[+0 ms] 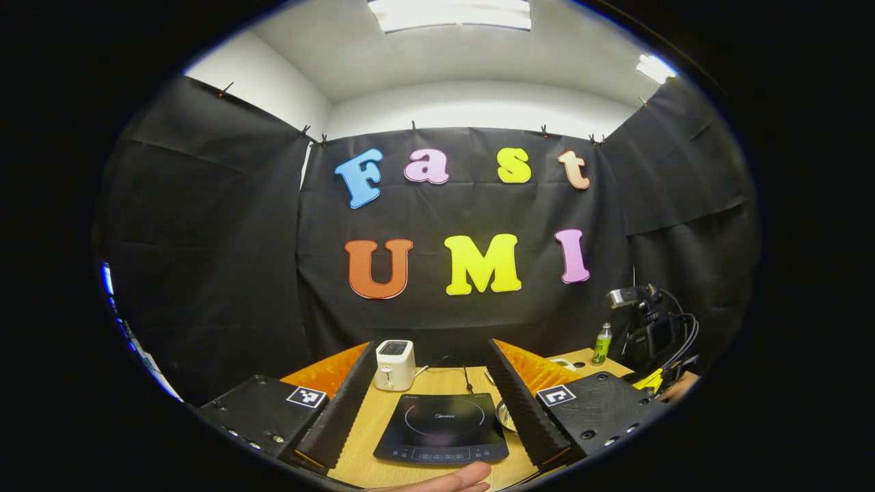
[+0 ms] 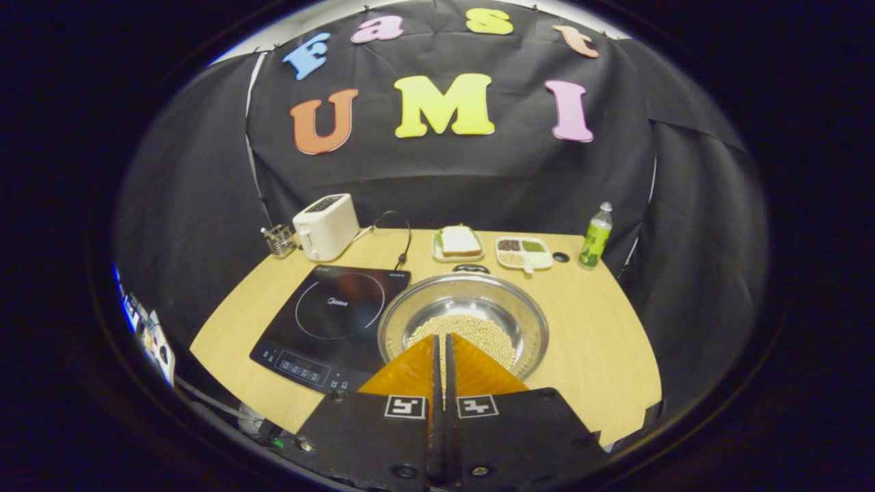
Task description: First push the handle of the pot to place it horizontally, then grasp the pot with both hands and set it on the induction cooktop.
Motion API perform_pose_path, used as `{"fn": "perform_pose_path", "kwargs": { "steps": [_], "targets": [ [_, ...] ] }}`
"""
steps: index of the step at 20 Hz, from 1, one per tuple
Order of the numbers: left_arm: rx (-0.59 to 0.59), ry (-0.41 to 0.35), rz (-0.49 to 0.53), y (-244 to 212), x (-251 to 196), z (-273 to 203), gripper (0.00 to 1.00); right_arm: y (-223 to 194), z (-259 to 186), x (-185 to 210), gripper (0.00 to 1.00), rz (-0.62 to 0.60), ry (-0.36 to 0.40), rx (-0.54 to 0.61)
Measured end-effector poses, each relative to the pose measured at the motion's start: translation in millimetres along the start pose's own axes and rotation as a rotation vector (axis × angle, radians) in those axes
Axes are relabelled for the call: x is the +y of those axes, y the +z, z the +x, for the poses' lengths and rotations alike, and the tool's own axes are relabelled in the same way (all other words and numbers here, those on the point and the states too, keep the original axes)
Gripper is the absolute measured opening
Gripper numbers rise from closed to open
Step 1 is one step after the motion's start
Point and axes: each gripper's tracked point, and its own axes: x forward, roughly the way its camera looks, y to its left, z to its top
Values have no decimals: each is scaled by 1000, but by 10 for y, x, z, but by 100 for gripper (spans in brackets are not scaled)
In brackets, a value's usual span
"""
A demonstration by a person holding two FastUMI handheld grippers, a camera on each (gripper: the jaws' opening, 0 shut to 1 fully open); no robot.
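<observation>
Pressing my right gripper (image 2: pixel 443 355) closed and empty above the round steel pot (image 2: pixel 465 321), left gripper (image 1: pixel 437 403) spread wide, I am lining up the handle push beside the black induction cooktop (image 2: pixel 335 314).

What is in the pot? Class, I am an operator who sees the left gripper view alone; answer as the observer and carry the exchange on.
Observer: Pale beans cover the bottom of the pot.
Operator: Where is its handle?
Observer: The handle sits at the far rim, toward the bread.
</observation>
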Motion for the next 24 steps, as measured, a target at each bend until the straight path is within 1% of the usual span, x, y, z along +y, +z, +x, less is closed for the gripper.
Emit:
{"fn": "perform_pose_path", "kwargs": {
  "steps": [3,7,8,9,11,14,15,16,17,18,19,20,21,24],
  "targets": [
    [0,9,8,-46,59,-8,96,-267,152,218,4,-6,56,81],
    [9,14,5,-73,87,29,96,-514,335,376,4,-18,88,142],
    [9,16,3,-79,92,29,96,-574,387,401,1,-11,93,158],
    [8,18,0,-80,108,32,96,-646,437,425,4,-12,99,173],
    [4,12,2,-91,90,24,96,-806,510,452,4,-9,106,208],
    [-5,3,25,-63,15,38,96,-1006,602,441,4,6,105,258],
    [-3,-5,25,-63,-27,32,96,-1068,627,439,1,17,105,270],
    [2,-16,19,-77,-68,45,96,-1117,642,453,4,30,110,283],
    [3,-26,15,-81,-109,52,96,-1170,673,436,1,39,114,298],
    [4,-29,14,-78,-129,53,96,-1204,692,415,4,46,114,309],
    [3,-27,16,-82,-124,36,96,-1235,711,380,1,49,108,314],
    [0,-27,17,-70,-125,31,96,-1253,719,342,0,46,101,316],
    [-4,-28,17,-63,-136,54,96,-1271,726,306,4,40,96,314],
    [-2,-42,18,-49,-193,66,96,-1335,715,294,3,64,123,335]
  ]
}}
